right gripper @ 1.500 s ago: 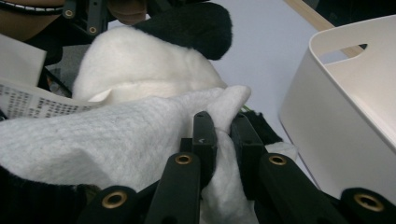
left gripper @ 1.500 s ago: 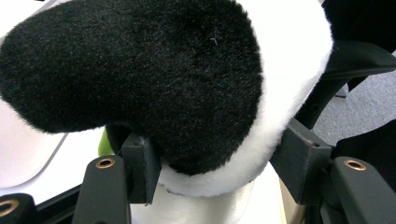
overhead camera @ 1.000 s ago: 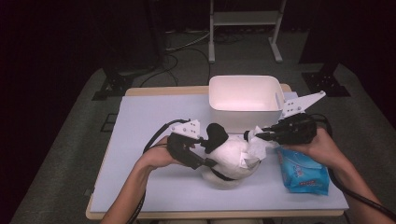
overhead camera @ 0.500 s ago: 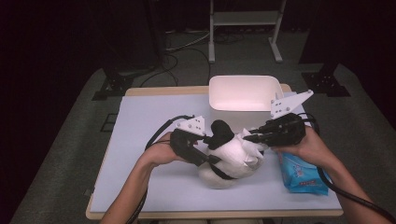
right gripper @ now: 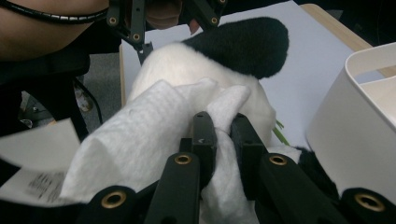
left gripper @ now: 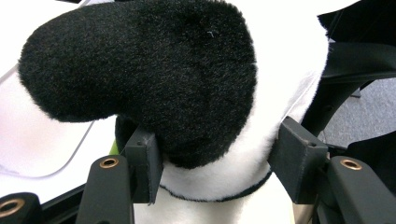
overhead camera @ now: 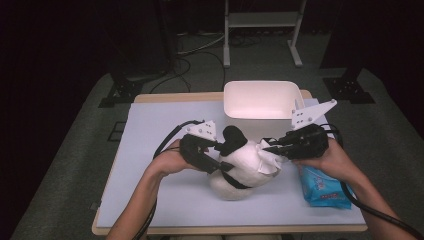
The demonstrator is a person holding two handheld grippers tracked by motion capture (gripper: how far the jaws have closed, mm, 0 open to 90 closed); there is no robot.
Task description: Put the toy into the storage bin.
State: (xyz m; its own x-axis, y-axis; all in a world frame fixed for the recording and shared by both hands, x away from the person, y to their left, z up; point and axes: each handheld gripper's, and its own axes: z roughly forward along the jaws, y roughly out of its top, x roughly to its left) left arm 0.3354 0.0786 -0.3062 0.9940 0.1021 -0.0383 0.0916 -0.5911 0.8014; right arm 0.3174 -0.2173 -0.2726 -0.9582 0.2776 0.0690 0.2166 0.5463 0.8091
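On the bench (overhead camera: 165,125), just before the white tub (overhead camera: 257,100), lies a black-and-white plush toy (overhead camera: 240,170). Left hand-held gripper (left gripper: 215,163) clamps its fur half-wide, beside the black ear. Right hand-held gripper (right gripper: 223,135), nearly together, pinches a white wipe (right gripper: 140,140) against the toy.

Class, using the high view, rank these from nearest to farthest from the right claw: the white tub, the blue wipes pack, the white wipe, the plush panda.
1. White wipe: pinched in the right claw.
2. Plush panda: directly beneath the wipe, at the table's centre.
3. Blue wipes pack: under the person's right wrist, toward the near edge.
4. White tub: at the far edge.
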